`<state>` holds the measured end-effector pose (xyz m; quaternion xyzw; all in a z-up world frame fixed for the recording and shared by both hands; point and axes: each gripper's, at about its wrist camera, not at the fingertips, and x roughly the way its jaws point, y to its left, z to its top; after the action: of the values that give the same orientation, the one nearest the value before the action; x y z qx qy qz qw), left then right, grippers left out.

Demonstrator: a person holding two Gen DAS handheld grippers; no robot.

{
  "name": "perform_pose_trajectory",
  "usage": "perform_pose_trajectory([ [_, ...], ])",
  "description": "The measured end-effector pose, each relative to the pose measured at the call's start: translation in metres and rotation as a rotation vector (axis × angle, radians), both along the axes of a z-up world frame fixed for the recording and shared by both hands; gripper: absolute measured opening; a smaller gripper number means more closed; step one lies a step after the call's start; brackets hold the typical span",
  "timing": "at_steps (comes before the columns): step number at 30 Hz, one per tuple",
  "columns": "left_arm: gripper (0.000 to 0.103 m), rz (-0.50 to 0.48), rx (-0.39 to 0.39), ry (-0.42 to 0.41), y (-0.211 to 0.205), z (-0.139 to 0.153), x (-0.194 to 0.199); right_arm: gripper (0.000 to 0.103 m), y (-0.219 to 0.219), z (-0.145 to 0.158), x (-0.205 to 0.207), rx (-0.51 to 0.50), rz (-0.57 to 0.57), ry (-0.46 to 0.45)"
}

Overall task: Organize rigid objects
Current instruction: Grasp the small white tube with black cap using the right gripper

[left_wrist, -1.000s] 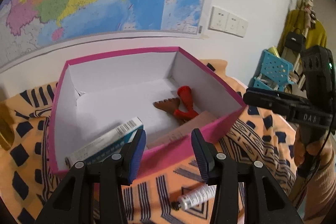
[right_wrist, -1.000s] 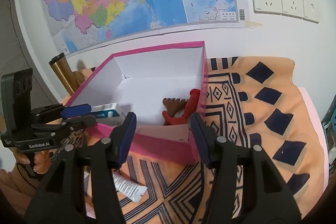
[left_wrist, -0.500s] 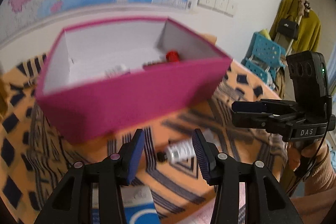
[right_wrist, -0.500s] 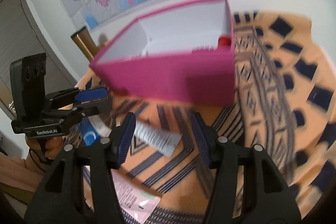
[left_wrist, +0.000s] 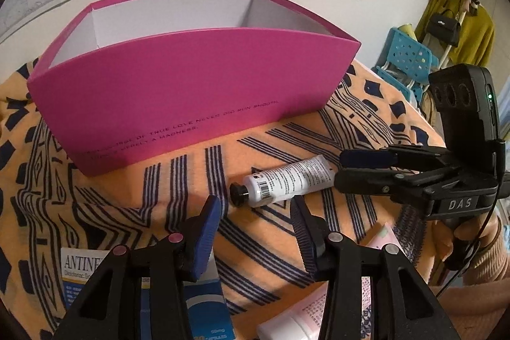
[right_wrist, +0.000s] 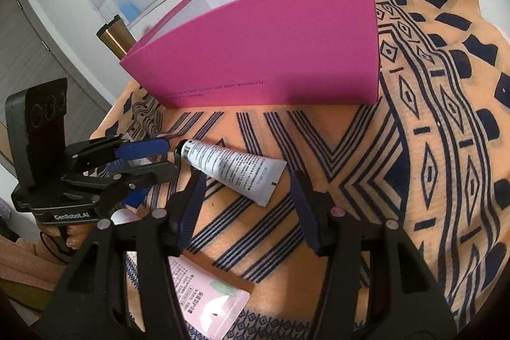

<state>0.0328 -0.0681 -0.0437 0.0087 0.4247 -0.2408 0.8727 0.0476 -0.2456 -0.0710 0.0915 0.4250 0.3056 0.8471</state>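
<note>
Box: pink box (left_wrist: 191, 91) stands on the patterned cloth (left_wrist: 264, 250) at the far side, open top up; its long printed wall faces both cameras, so the inside is hidden from here. Judged the collecting bin for loose items.
Tube: white tube (left_wrist: 287, 182) lies flat on the cloth in front of the box, apart from it, black cap (left_wrist: 239, 194) toward the left hand's side, crimped end toward the right. Lying crosswise, it gives each side an end to approach.
Left gripper: left gripper (left_wrist: 256, 223) is low over the cloth, jaws apart and closing slightly, nothing between them. Cap end sits just ahead of its fingertips, not touched.
Right gripper: right gripper (right_wrist: 244, 193) has jaws spread, nothing pinched. The crimped end of the tube lies just ahead of and between its fingertips; from the left view its tips look very near that end, contact unclear.
Other items: blue and white carton (left_wrist: 86, 273) lies under the left gripper's near side; a pink packet (right_wrist: 204, 305) lies near the right gripper's base. Both are on the cloth, outside the box, so sorting looks unfinished.
Step in hand, judged: both tools angle down at the tube; it appears to be the next pick, the right one better lined up.
Risk, judged: the tube is round and slick and may roll or squirt out if pinched near the tapered end.
</note>
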Motion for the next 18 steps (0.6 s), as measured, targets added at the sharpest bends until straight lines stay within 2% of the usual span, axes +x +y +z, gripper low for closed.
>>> perform_pose_trajectory([
  [10, 0.043, -0.005, -0.001, 0.015, -0.01, -0.005, 0.009, 0.057, 0.012, -0.004, 0.004, -0.016, 0.008, -0.001],
  [18, 0.043, -0.027, 0.037, 0.001, -0.024, -0.009, 0.01, 0.058, 0.014, -0.005, 0.004, -0.007, 0.015, -0.005],
])
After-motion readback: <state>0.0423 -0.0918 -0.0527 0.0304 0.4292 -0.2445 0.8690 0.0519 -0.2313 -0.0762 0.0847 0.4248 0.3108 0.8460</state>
